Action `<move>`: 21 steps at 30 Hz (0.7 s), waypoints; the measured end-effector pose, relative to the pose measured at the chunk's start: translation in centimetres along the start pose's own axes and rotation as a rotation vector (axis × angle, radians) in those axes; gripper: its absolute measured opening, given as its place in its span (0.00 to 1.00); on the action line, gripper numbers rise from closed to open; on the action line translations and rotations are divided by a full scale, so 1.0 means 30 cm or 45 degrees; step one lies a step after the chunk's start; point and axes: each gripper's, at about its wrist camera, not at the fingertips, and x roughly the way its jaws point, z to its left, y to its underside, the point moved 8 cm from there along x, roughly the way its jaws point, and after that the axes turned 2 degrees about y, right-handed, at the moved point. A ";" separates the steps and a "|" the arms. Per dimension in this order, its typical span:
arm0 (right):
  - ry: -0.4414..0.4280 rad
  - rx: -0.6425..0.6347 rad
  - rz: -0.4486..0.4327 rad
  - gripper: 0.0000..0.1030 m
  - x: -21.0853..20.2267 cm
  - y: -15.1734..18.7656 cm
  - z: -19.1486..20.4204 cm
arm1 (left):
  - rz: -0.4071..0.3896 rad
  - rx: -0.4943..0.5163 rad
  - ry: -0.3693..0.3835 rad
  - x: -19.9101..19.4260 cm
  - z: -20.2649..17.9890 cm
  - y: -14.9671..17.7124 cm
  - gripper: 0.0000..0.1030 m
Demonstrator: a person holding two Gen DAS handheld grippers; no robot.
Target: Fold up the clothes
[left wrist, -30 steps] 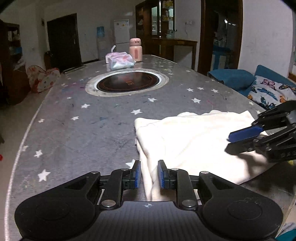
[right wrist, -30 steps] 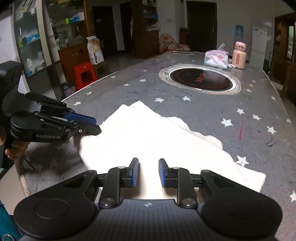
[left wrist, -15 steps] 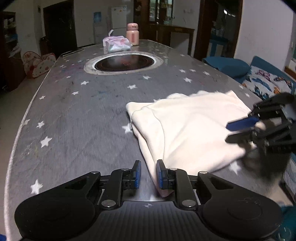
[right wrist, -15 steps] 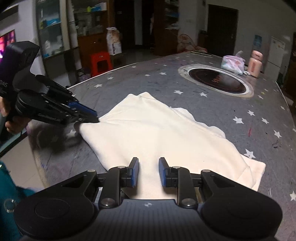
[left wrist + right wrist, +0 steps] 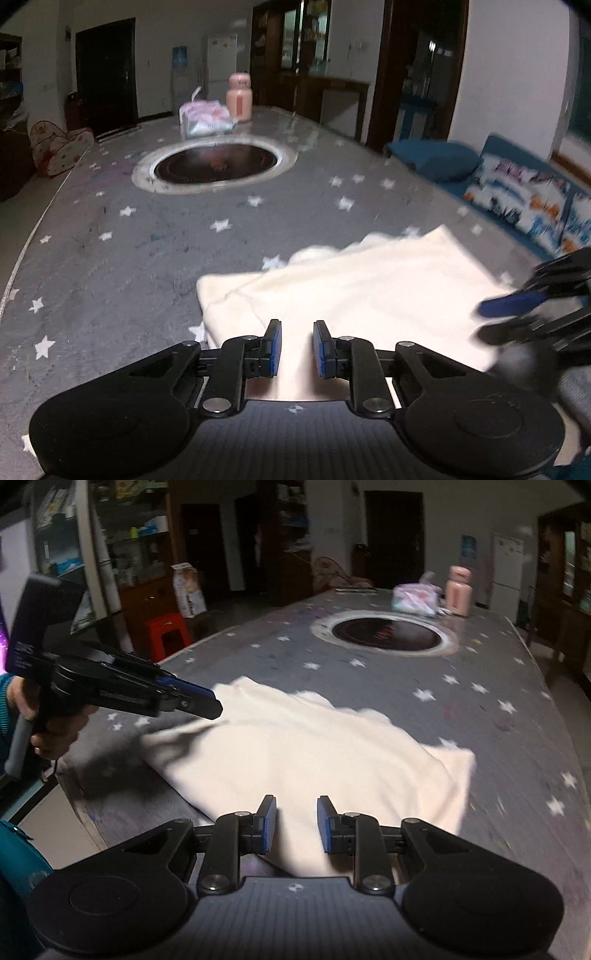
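Note:
A cream folded garment (image 5: 354, 295) (image 5: 314, 746) lies flat on the grey star-patterned table (image 5: 110, 258). My left gripper (image 5: 297, 349) hovers over its near edge with a narrow gap between the blue pads, and nothing is pinched there. In the right wrist view the left gripper (image 5: 216, 707) hangs above the garment's left corner and casts a shadow on it. My right gripper (image 5: 295, 825) stands over the near edge further right, jaws slightly apart and empty. The left wrist view shows the right gripper (image 5: 484, 321) blurred at the garment's right edge.
A round black hotplate (image 5: 218, 168) is set into the table's middle. Beyond it are a pink bottle (image 5: 239, 96) and a plastic bag (image 5: 205, 120). A blue sofa with cushions (image 5: 517, 192) runs along the right side. A red stool (image 5: 166, 631) and shelves stand off the left edge.
Both grippers have shifted sideways along the garment's near edge; the left one now sits further in from the folded left edge. The garment stays flat and the jaw gaps look unchanged.

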 end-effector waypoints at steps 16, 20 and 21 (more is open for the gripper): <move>-0.002 0.175 0.010 0.22 -0.004 0.019 -0.124 | -0.001 -0.051 -0.036 -0.011 0.072 0.004 0.23; 0.020 0.148 -0.027 0.22 0.004 -0.027 -0.140 | -0.040 -0.038 -0.033 -0.016 0.063 -0.029 0.22; 0.023 0.144 -0.031 0.23 0.016 -0.036 -0.144 | -0.029 -0.041 -0.040 -0.005 0.070 -0.026 0.22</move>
